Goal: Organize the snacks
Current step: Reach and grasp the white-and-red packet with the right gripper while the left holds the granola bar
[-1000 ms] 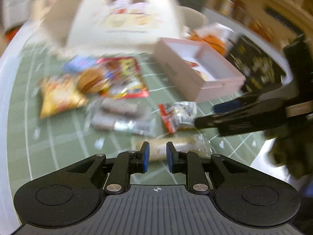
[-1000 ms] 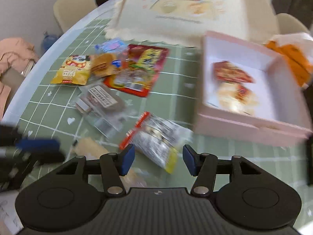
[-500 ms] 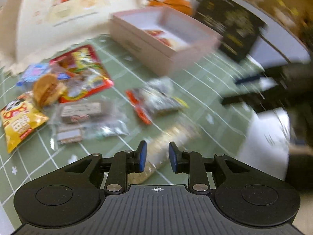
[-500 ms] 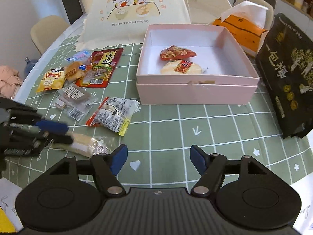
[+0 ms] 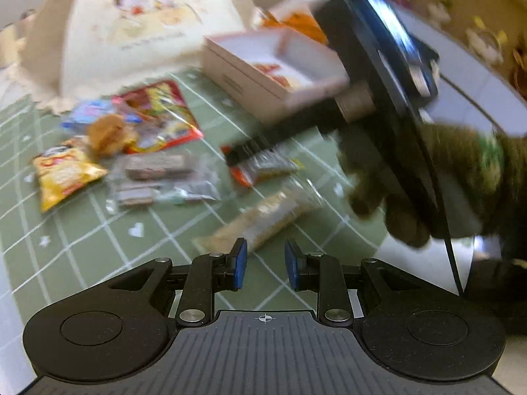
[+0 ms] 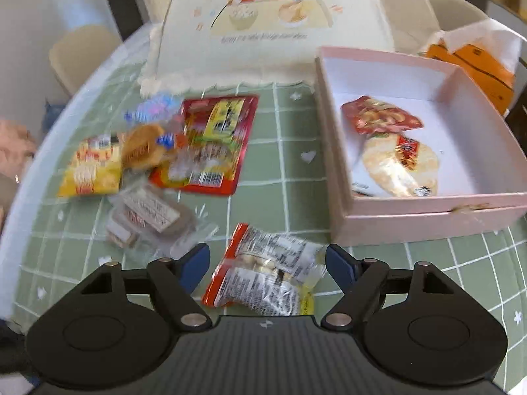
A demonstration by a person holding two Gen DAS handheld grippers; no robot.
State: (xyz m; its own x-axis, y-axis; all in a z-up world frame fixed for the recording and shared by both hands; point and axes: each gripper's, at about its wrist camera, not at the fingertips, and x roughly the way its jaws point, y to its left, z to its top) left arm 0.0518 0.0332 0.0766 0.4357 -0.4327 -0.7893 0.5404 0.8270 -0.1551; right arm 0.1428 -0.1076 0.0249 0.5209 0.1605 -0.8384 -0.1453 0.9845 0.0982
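The rigid pink box (image 6: 425, 210) sat at the tabletop's (image 6: 290, 177) right edge. The crinkly packet (image 6: 266, 276) lay loose between the right gripper's (image 6: 267, 263) spread fingers; slick film could be pushed aside. The left gripper (image 5: 263, 265), narrowly parted, held nothing.

Surface (image 6: 290, 177): green cloth, white grid. Far: cream dome food cover (image 6: 280, 26). Right: open pink box (image 6: 428, 210). Left: yellow packet (image 6: 89, 171), red packet (image 6: 210, 144), clear-wrapped bars (image 6: 148, 220). Near: red-edged clear packet (image 6: 266, 270); beige wrapped bar (image 5: 263, 220).
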